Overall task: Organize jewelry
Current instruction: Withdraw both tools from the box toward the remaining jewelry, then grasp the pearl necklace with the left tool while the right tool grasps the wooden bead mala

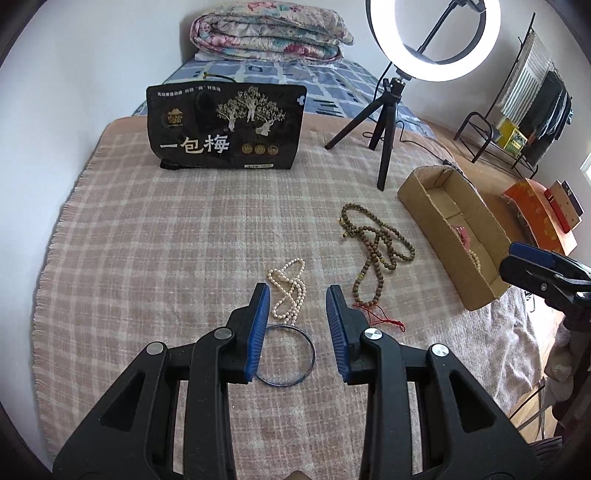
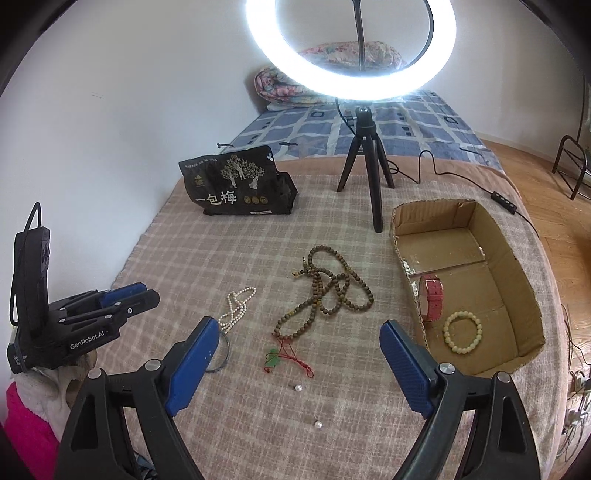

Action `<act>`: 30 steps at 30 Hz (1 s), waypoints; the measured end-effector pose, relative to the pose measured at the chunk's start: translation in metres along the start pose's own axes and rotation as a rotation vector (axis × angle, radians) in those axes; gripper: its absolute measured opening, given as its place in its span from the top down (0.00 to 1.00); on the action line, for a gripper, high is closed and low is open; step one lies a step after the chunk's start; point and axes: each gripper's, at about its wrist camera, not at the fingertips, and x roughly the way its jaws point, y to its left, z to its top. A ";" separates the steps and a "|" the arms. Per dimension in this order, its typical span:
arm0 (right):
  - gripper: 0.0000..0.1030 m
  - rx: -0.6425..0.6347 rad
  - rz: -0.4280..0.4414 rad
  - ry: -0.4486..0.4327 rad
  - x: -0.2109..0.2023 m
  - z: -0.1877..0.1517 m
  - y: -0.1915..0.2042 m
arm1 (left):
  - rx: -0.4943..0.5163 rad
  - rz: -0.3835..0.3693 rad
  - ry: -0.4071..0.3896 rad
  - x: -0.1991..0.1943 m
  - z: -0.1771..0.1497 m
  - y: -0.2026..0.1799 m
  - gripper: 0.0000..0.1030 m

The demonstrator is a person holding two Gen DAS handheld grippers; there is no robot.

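Observation:
On the checked blanket lie a white pearl necklace (image 1: 289,289) (image 2: 235,308), a thin dark bangle (image 1: 291,356) (image 2: 221,354), a long brown bead necklace (image 1: 376,254) (image 2: 328,291) with a red cord and green pendant (image 2: 286,360), and two loose pearls (image 2: 298,387). An open cardboard box (image 1: 424,199) (image 2: 524,280) holds a red watch strap (image 2: 433,299) and a pale bead bracelet (image 2: 463,332). My left gripper (image 1: 297,295) (image 2: 129,295) is open, low over the bangle and pearl necklace. My right gripper (image 2: 299,332) (image 1: 517,258) is open and empty, near the box.
A black snack bag (image 1: 225,129) (image 2: 240,184) stands at the back. A ring light on a small tripod (image 1: 384,136) (image 2: 365,162) stands behind the jewelry, its cable trailing right. A folded quilt (image 1: 269,33) lies on the bed beyond. A clothes rack (image 1: 524,110) stands at right.

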 end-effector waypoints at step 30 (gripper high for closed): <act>0.25 0.077 0.018 0.269 0.176 0.025 -0.043 | -0.092 -0.049 0.200 0.124 0.011 0.022 0.70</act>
